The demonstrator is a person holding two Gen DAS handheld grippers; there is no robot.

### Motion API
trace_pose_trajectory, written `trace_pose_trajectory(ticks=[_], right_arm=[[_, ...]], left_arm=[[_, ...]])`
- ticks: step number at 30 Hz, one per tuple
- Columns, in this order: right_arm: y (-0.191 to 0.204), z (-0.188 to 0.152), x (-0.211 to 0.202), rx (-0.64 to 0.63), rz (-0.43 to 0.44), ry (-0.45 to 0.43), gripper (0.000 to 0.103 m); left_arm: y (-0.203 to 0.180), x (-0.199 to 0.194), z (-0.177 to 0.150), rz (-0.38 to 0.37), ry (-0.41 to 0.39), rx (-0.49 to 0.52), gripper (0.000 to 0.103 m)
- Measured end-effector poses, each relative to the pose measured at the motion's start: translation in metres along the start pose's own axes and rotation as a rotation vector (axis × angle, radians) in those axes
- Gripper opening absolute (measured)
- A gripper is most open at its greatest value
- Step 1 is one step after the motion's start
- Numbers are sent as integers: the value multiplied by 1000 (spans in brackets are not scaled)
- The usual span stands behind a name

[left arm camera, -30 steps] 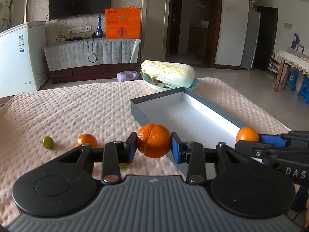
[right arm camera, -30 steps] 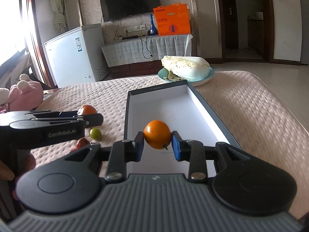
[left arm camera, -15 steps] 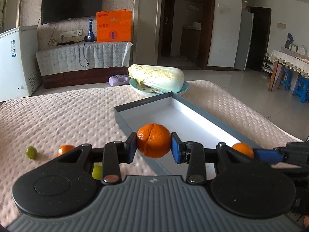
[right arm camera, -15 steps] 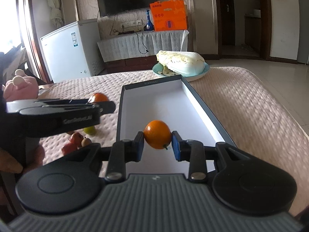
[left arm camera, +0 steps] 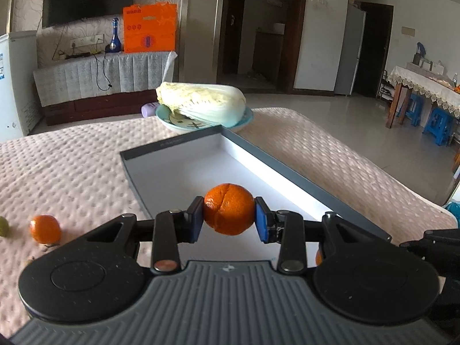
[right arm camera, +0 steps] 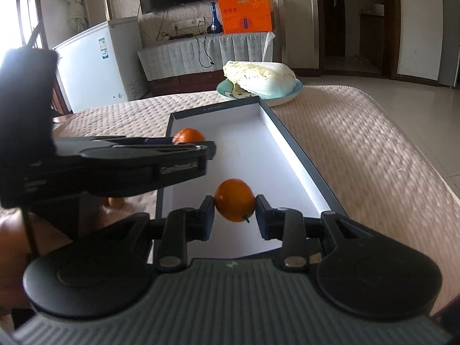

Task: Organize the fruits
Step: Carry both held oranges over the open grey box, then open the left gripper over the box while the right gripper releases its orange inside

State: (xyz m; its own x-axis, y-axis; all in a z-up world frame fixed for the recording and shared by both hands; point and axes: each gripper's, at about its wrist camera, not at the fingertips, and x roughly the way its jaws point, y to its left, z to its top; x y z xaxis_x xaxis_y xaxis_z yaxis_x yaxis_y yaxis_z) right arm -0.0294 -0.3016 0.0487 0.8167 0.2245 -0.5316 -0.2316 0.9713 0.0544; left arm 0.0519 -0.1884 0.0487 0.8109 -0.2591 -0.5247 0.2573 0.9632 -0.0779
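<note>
The creased round orange mandarin (left arm camera: pixel 229 213), pinched by the left gripper (left arm camera: pixel 229 215), is being carried in from the quilted pink tablecloth (left arm camera: pixel 72 169) — now over the shallow grey-rimmed white box lid (right arm camera: pixel 299 169). A smooth orange fruit (right arm camera: pixel 234 200) is being pinched by the right gripper (right arm camera: pixel 234 213), held steady over the lid's near end. Both fruits are judged ready to be set down — neither released yet.

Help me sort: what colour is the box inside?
White inside the box, with dark grey walls; right wrist view.
</note>
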Motion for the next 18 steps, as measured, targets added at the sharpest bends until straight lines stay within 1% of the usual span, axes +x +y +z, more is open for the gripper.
trace_pose_trajectory(ticks=[3,8,9,11,13,18], right_arm=[[-2,-1,2,3,-5,9,34],[1,-1,10,4,-15,24,34],[2,-1,13,0,-17,24,34],[6,1,18,-12,-25,19,34],[6,4,25,-5,-30,18,34],[4,10,39,33,-53,10,34]], left_arm=[[-4,7,1,10,13,4,44],[-3,7,1,10,16,-1,45],[-3,6,1,10,9,-3,48],[-2,2,2,13,-9,-4,65],[0,-4,3,10,-25,-2,68],[9,-12,4,8,-33,-2,68]])
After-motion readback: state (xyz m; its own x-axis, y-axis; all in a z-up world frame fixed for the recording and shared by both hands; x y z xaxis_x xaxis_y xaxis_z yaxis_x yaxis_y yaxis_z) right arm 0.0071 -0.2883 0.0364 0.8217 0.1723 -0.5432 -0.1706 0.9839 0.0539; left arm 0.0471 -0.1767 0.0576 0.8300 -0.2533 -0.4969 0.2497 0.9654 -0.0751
